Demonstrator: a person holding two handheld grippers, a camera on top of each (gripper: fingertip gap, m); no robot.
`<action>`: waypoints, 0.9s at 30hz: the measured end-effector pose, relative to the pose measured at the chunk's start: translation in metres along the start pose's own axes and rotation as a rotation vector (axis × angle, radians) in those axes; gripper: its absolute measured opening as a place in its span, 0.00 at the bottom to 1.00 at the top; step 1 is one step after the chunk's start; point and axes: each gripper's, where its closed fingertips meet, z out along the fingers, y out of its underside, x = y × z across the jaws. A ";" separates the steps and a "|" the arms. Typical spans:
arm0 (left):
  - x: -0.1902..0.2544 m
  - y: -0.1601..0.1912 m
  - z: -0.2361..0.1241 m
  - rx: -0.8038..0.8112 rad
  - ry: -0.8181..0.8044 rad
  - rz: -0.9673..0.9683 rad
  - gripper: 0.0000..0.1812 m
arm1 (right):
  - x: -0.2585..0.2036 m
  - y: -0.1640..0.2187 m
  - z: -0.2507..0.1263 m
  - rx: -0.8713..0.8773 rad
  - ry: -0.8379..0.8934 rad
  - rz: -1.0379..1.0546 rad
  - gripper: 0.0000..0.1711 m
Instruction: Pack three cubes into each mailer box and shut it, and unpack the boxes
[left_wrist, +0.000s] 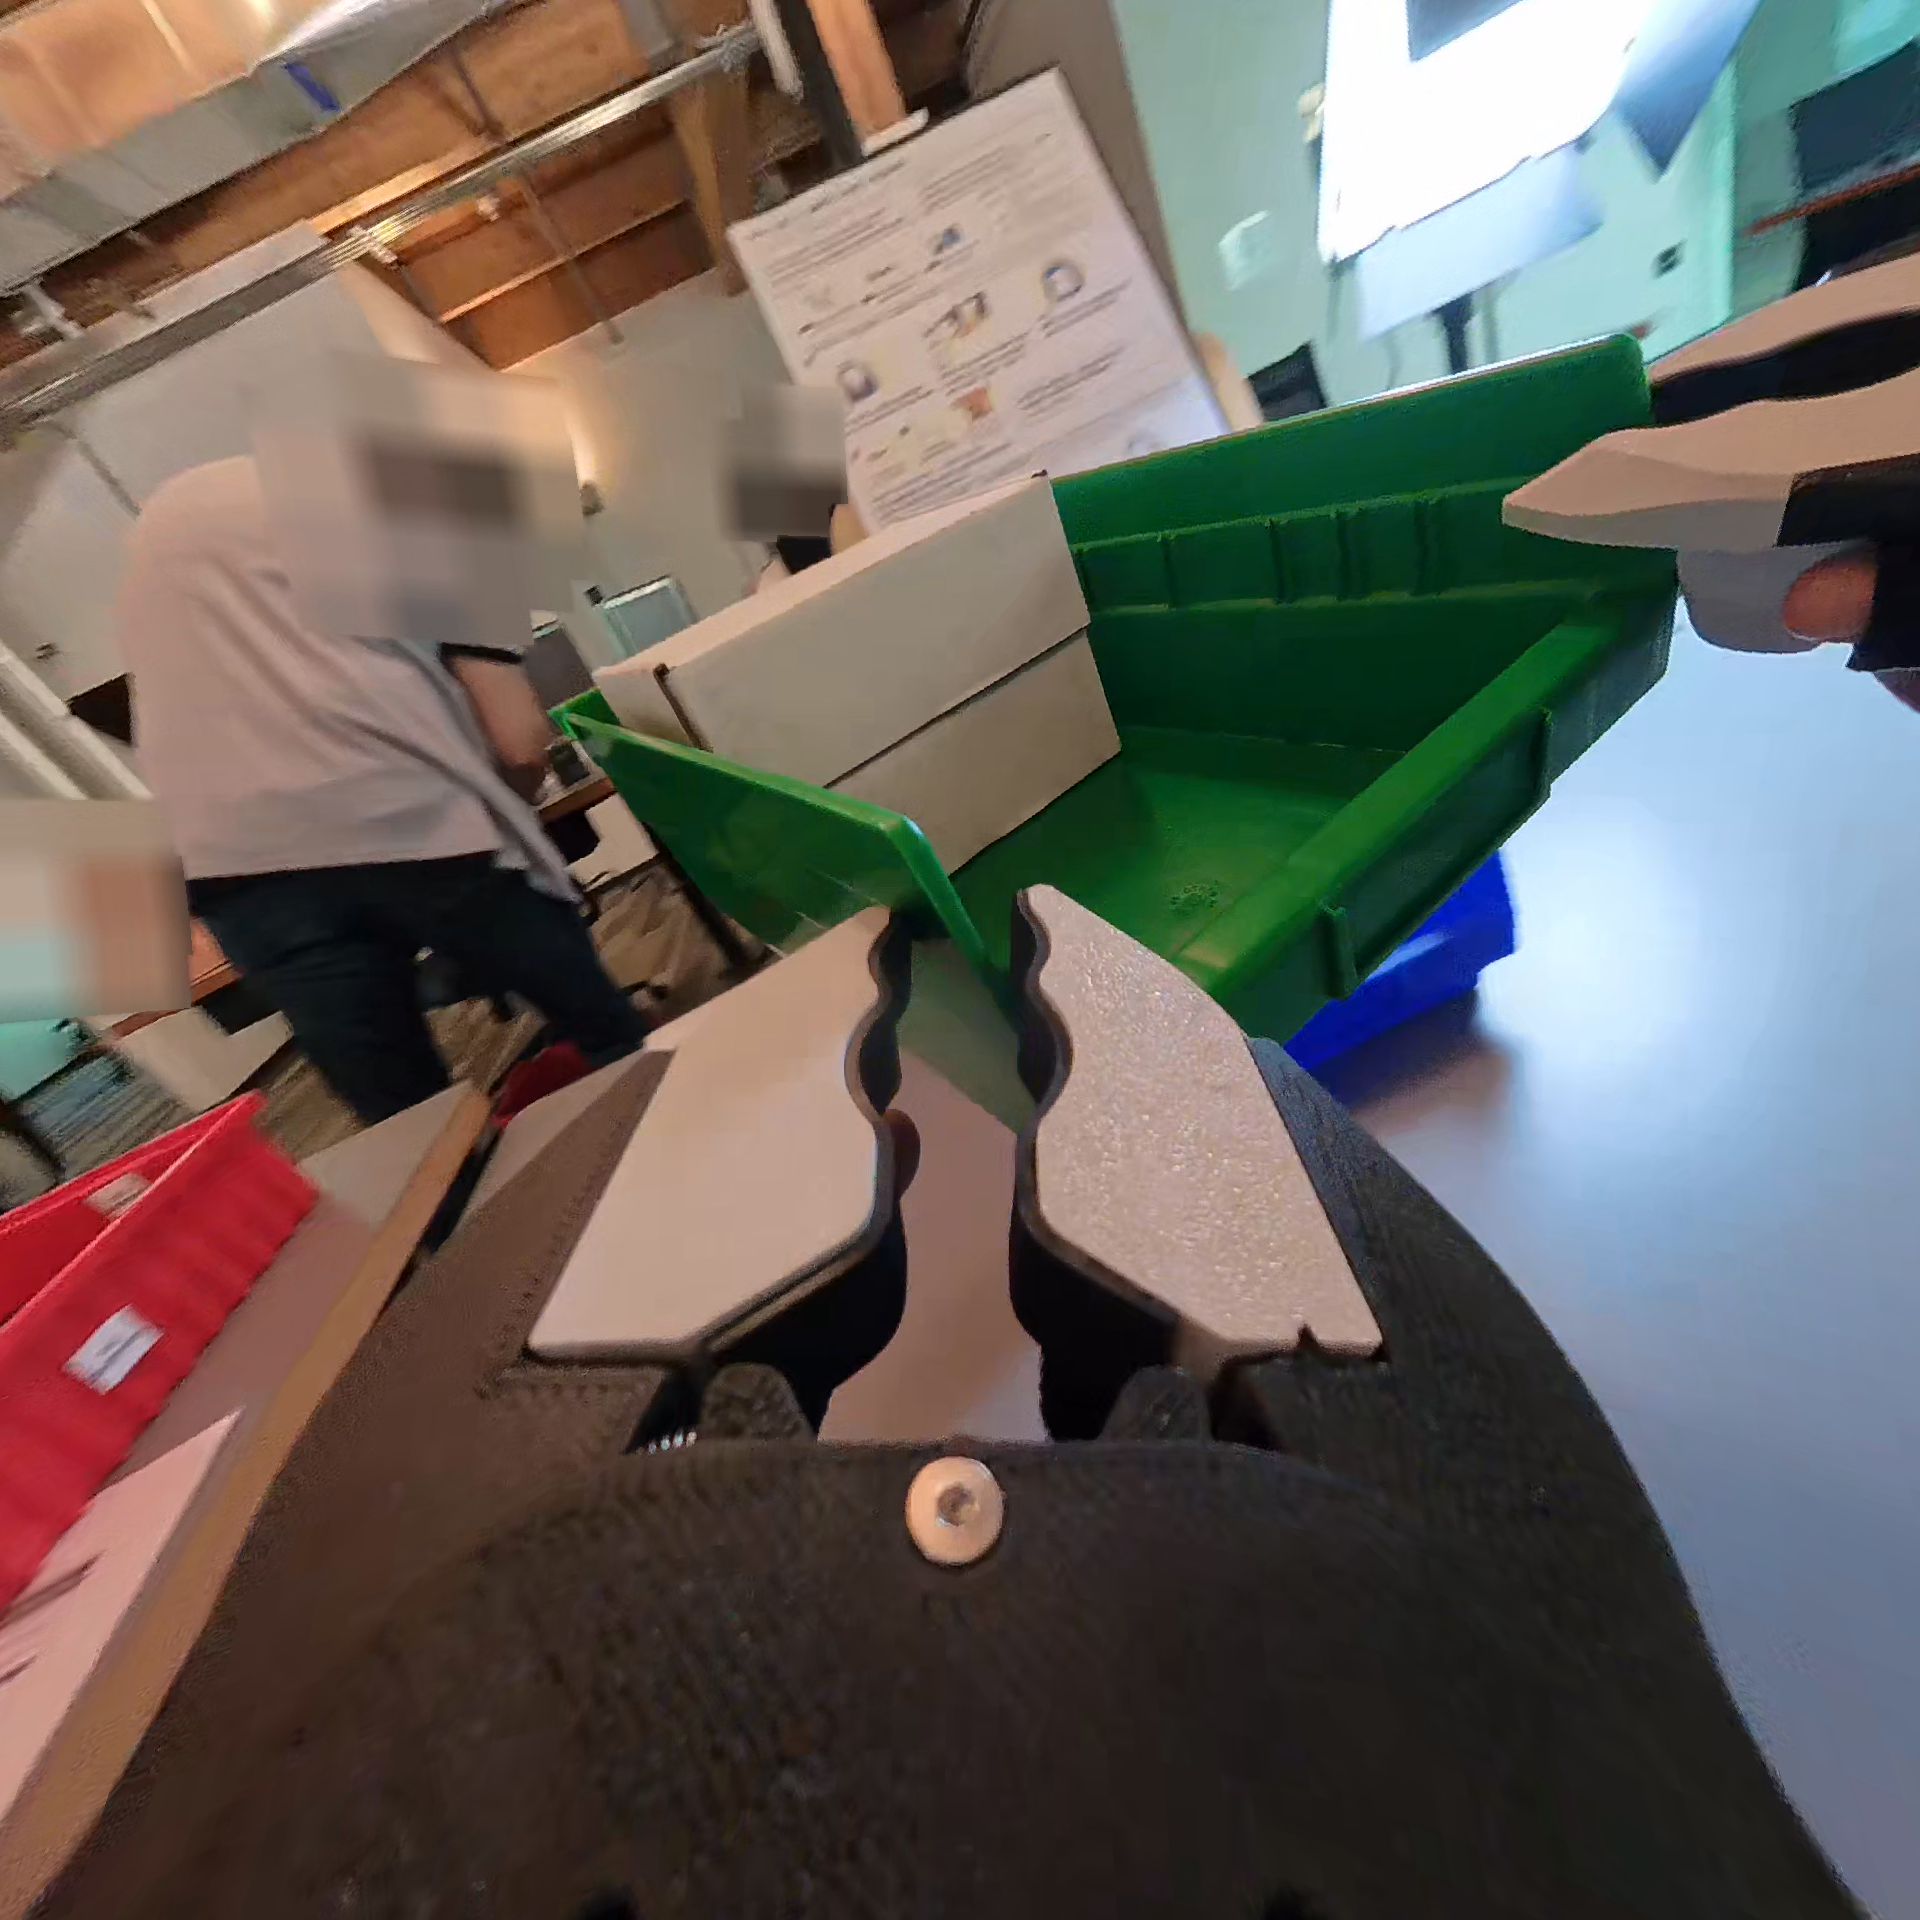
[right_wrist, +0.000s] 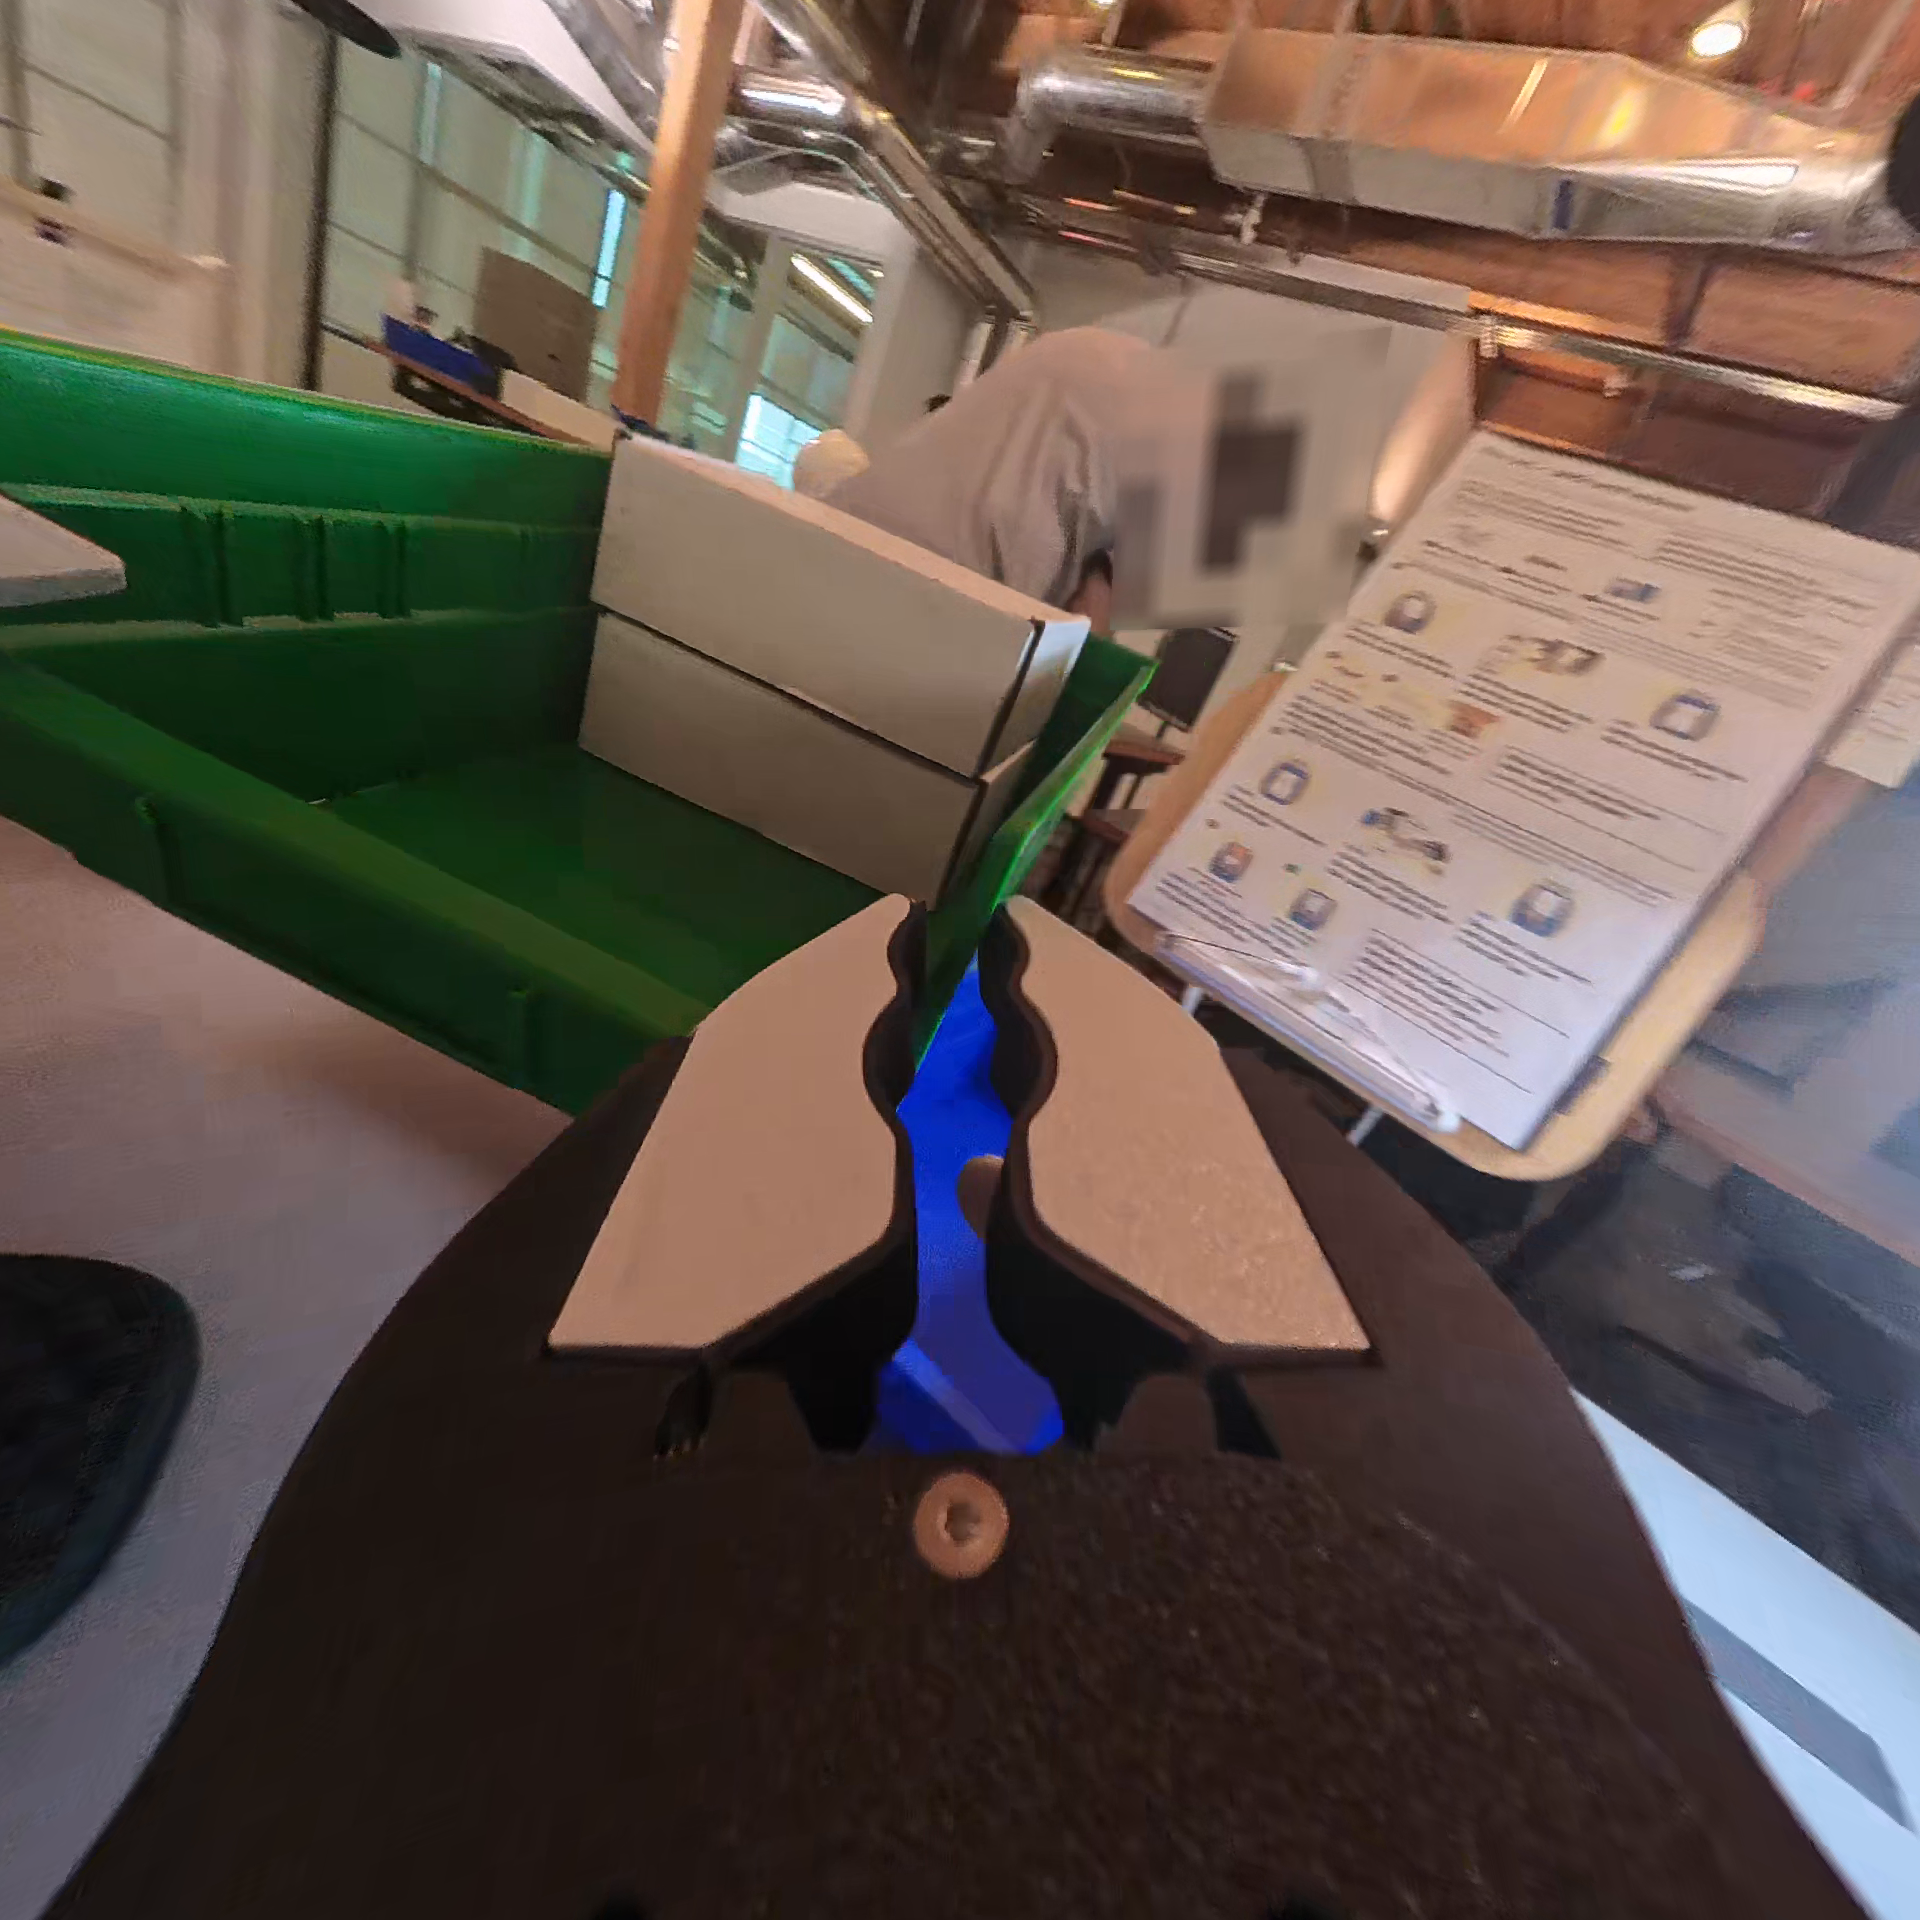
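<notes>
Gripping tilted green plastic bin (left_wrist: 1299, 831) wall w/ both grippers (left_wrist: 961, 925) (right_wrist: 951, 920), pinched narrow; 2 stacked white cardboard mailer boxes (right_wrist: 800, 665) inside. Red crate (left_wrist: 135, 1236) in left view only.

Pale table (left_wrist: 1714, 1039), blue bin (left_wrist: 1403, 987) on it, green bin (left_wrist: 1299, 727) above

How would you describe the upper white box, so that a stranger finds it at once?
Find the big green plastic bin, which is tilted up on the pale table. Two flat white cardboard mailer boxes are stacked at one end inside it. The upper white box lies on the lower white box and stands above the bin's rim.
</notes>
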 end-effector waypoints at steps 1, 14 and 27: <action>-0.012 0.011 -0.009 -0.029 -0.024 0.011 0.10 | -0.017 0.002 0.013 0.001 -0.045 0.008 0.05; -0.043 0.171 -0.026 -0.302 -0.087 -0.086 0.09 | -0.141 0.126 0.074 -0.236 -0.305 0.032 0.08; -0.053 0.159 0.001 -0.260 0.020 -0.030 0.24 | -0.079 0.136 0.039 -0.402 -0.641 0.047 0.26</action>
